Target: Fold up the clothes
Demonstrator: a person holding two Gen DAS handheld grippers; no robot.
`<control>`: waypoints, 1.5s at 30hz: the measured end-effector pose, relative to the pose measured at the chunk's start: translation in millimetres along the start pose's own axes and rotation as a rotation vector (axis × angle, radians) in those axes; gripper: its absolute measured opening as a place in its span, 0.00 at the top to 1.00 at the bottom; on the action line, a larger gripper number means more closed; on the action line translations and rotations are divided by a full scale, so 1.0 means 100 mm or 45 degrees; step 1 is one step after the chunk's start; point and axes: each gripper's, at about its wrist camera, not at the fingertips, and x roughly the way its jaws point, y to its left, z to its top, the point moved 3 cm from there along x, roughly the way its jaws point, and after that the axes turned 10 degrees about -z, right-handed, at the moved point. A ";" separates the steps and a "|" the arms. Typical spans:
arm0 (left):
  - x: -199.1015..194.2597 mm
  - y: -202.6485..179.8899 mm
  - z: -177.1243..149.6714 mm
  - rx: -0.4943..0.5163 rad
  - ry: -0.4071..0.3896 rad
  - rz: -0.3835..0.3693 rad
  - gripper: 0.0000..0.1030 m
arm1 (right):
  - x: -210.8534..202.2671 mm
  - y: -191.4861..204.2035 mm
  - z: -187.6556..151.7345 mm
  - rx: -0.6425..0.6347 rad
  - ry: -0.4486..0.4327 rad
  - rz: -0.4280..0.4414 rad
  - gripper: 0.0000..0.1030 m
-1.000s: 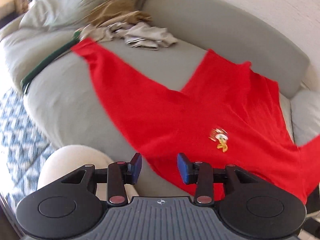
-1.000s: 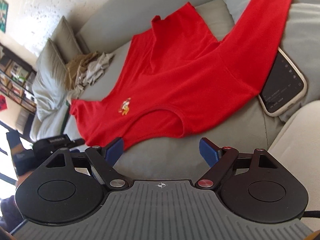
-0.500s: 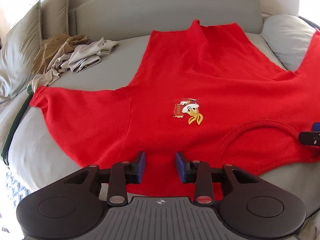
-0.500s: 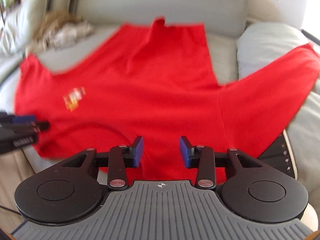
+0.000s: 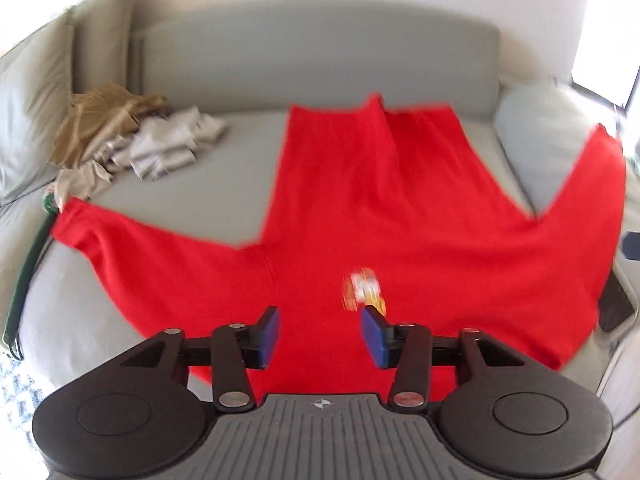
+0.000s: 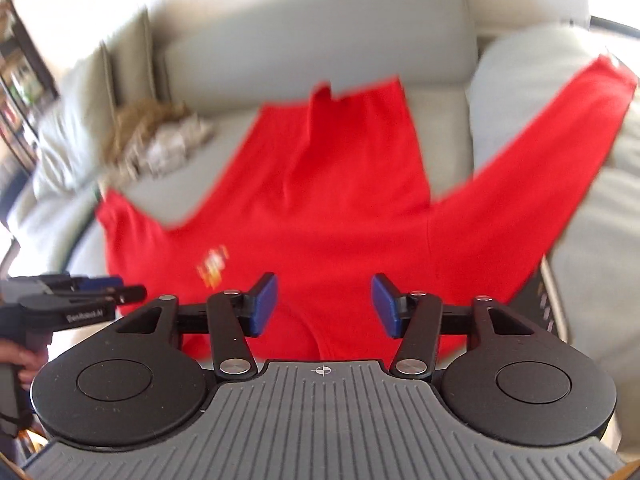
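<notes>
Here the red shirt (image 5: 360,208) lies spread beyond both grippers' parted fingers (image 5: 267,336)

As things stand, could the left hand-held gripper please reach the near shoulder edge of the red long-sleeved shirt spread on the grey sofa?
Probably yes: the left hand-held gripper is open, holds nothing, and hovers over the red long-sleeved shirt, with nothing between them.

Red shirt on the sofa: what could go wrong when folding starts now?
1. The right sleeve lies up over a cushion, so a fold may come out crooked.
2. A phone lies partly under the shirt and could be dragged along.
3. Both tongs are open; one layer may slip.
</notes>
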 end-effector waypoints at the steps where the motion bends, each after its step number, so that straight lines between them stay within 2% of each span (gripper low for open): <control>1: -0.05 0.07 0.14 -0.042 -0.038 -0.019 0.49 | -0.08 -0.01 0.15 0.026 -0.043 0.029 0.20; 2: -0.07 0.14 0.26 -0.069 -0.062 -0.035 0.47 | -0.16 -0.03 0.30 0.052 -0.087 0.059 0.15; 3: -0.08 0.20 0.39 -0.091 -0.081 -0.052 0.43 | -0.21 -0.04 0.44 0.074 -0.119 0.085 0.15; 6: 0.06 0.41 0.74 -0.151 -0.094 -0.092 0.42 | -0.24 -0.06 0.84 0.122 -0.153 0.103 0.15; 9: 0.37 0.63 1.09 -0.216 -0.061 -0.142 0.42 | 0.01 -0.12 1.19 0.164 -0.133 0.105 0.15; 11: 0.77 0.77 1.28 -0.240 -0.018 -0.150 0.41 | 0.20 -0.16 1.43 0.192 -0.118 0.108 0.15; 15: 1.64 1.08 1.59 -0.315 0.069 -0.158 0.43 | 1.06 -0.39 1.76 0.310 0.007 0.081 0.19; 17: 2.10 1.26 1.68 -0.392 0.086 -0.140 0.46 | 1.64 -0.53 1.88 0.379 0.092 0.063 0.25; 20: 2.65 1.48 1.83 -0.497 0.033 -0.161 0.47 | 2.24 -0.72 1.99 0.470 0.131 0.058 0.33; 23: 3.09 1.59 1.99 -0.514 0.015 -0.191 0.46 | 2.81 -0.91 2.09 0.559 0.159 0.055 0.33; 26: 3.50 1.60 2.14 -0.492 0.038 -0.254 0.46 | 3.38 -1.10 2.20 0.648 0.187 0.052 0.32; 28: 3.62 1.55 2.25 -0.438 -0.001 -0.296 0.44 | 3.70 -1.27 2.25 0.745 0.222 0.078 0.32; 30: 3.70 1.47 2.35 -0.365 -0.010 -0.326 0.47 | 3.73 -1.25 2.28 0.719 0.192 0.087 0.37; 31: 3.75 1.42 2.40 -0.327 -0.011 -0.340 0.49 | 3.73 -1.23 2.31 0.693 0.170 0.090 0.43; 32: 3.74 1.40 2.42 -0.300 -0.018 -0.337 0.67 | 3.72 -1.20 2.33 0.667 0.148 0.093 0.53; 33: 3.72 1.38 2.42 -0.277 -0.027 -0.329 0.88 | 3.71 -1.18 2.35 0.642 0.126 0.096 0.58; 35: 3.68 1.35 2.44 -0.231 -0.046 -0.311 0.98 | 3.69 -1.13 2.39 0.590 0.083 0.102 0.75; 37: 3.64 1.32 2.46 -0.185 -0.064 -0.294 0.99 | 3.67 -1.08 2.43 0.539 0.039 0.107 0.90; 38: 3.62 1.30 2.46 -0.162 -0.073 -0.285 0.99 | 3.66 -1.05 2.45 0.513 0.018 0.110 0.93; 42: 3.26 1.36 2.41 -0.206 -0.269 -0.242 0.99 | 3.62 -0.95 2.54 0.410 -0.069 0.122 0.95; 44: 3.17 1.43 2.28 -0.241 -0.255 -0.189 0.99 | 3.39 -0.84 2.47 0.268 -0.182 0.053 0.95; 45: 3.17 1.46 2.20 -0.237 -0.218 -0.155 0.99 | 3.33 -0.80 2.38 0.202 -0.174 0.005 0.95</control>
